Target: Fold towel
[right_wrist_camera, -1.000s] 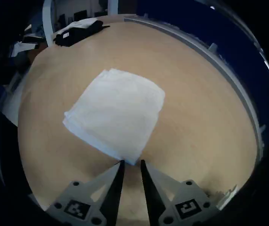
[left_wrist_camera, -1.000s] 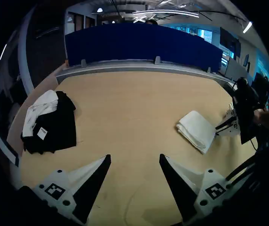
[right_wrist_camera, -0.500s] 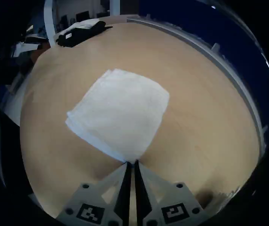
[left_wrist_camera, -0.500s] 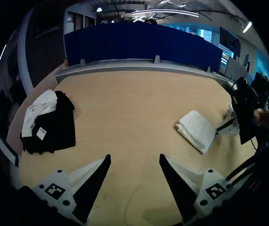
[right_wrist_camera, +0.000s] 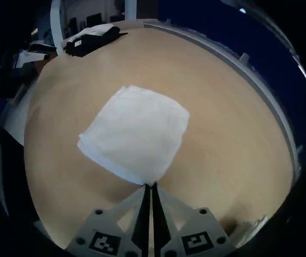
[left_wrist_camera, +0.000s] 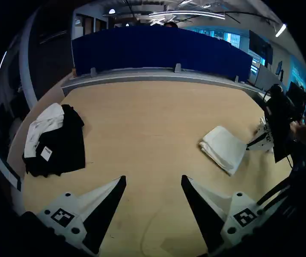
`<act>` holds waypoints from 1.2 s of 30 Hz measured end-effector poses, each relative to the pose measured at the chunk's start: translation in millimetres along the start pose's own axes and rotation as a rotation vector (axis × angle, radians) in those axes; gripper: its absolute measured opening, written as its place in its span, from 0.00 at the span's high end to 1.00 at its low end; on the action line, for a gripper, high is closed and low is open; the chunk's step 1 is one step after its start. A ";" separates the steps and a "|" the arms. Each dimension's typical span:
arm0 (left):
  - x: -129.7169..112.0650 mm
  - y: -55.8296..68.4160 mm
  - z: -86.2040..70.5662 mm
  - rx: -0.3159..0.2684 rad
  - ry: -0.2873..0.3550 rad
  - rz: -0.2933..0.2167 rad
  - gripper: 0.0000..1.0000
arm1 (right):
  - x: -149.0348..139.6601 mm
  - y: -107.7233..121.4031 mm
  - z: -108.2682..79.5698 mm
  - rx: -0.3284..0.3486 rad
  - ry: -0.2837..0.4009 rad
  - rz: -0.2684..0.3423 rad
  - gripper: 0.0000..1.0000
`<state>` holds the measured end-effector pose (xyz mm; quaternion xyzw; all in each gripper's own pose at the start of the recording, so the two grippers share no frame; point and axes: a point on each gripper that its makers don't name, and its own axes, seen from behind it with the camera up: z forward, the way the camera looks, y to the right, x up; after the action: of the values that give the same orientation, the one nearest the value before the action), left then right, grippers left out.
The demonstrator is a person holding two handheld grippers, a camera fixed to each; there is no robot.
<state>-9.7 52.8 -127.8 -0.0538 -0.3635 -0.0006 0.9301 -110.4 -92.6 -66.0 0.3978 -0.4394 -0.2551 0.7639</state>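
Towel [right_wrist_camera: 138, 132] is already down to a thick white square. It lies flat on the worktop [right_wrist_camera: 221, 141] straight ahead of the right tool [right_wrist_camera: 150, 187], with its nearest corner right at the tips. Those fingers are closed to a sliver and we reckon they've got that corner nipped, though we can't tell how many layers are caught.

The left tool [left_wrist_camera: 153, 180] is spread wide with nothing in it, hovering well back, and the towel is ahead of it and off to its right.

If one more fold is the plan, our tip is to lift the corner just clear of the wood. Then carry it away from the tool toward the far corner, low and slow so the stack doesn't fan out. One pinched corner tends to drag the whole bundle, so we'd bring the left tool in to pin the far side first. The pile of black and white clothes [left_wrist_camera: 54, 141] is well off to the left tool's left, so it's no bother.
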 end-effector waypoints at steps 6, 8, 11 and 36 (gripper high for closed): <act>3.4 -0.4 0.1 -0.003 0.007 0.002 0.04 | 32.6 -0.3 -18.3 -0.016 0.073 0.008 0.97; 4.2 -0.7 -0.4 -0.003 0.008 0.003 0.04 | 46.5 0.3 -26.1 -0.025 0.106 0.010 0.97; 5.4 -0.9 -0.7 -0.005 0.013 0.003 0.04 | 69.1 0.5 -39.4 -0.034 0.160 0.015 0.97; 16.7 0.5 0.9 -0.025 0.032 0.012 0.04 | 155.7 29.5 -123.4 -0.126 0.389 0.084 0.98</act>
<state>2.0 54.0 -115.9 -0.0675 -0.3481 -0.0005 0.9350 74.0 -144.0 -5.2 0.3725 -0.2830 -0.1683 0.8677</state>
